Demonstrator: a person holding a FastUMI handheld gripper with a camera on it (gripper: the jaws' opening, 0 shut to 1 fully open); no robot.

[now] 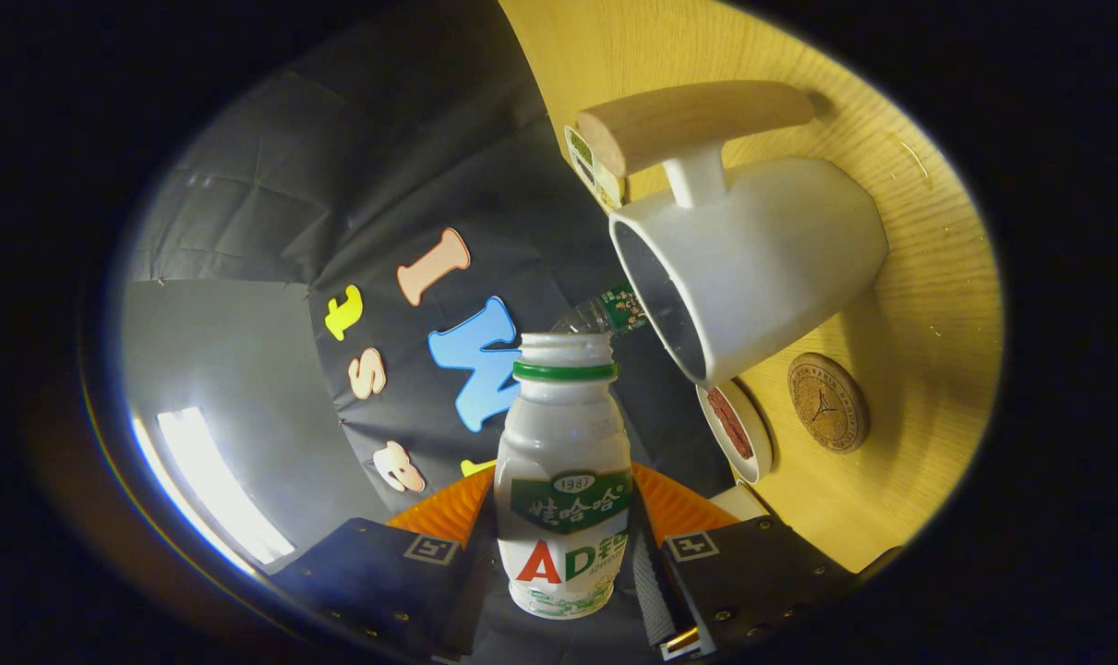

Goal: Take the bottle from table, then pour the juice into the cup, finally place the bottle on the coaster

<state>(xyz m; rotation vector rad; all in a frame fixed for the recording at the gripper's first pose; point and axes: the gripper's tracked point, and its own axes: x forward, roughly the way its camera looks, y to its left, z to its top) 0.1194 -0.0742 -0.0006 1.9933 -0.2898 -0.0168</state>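
Observation:
My gripper (563, 536) is shut on a small white juice bottle (564, 480) with a green neck ring and an open mouth; both fingers press its sides. The whole view is rolled, so the wooden table (928, 277) stands up on the right. A white cup (752, 268) with a wooden handle (692, 120) sits on that table, its open mouth just beyond and to the right of the bottle's mouth. The round cork coaster (828, 402) lies on the table past the cup, near the right finger.
A small white dish (741, 432) with something red in it sits between the cup and the coaster. A clear plastic bottle (609, 312) lies behind the cup's rim. A labelled box (591, 166) stands by the cup's handle.

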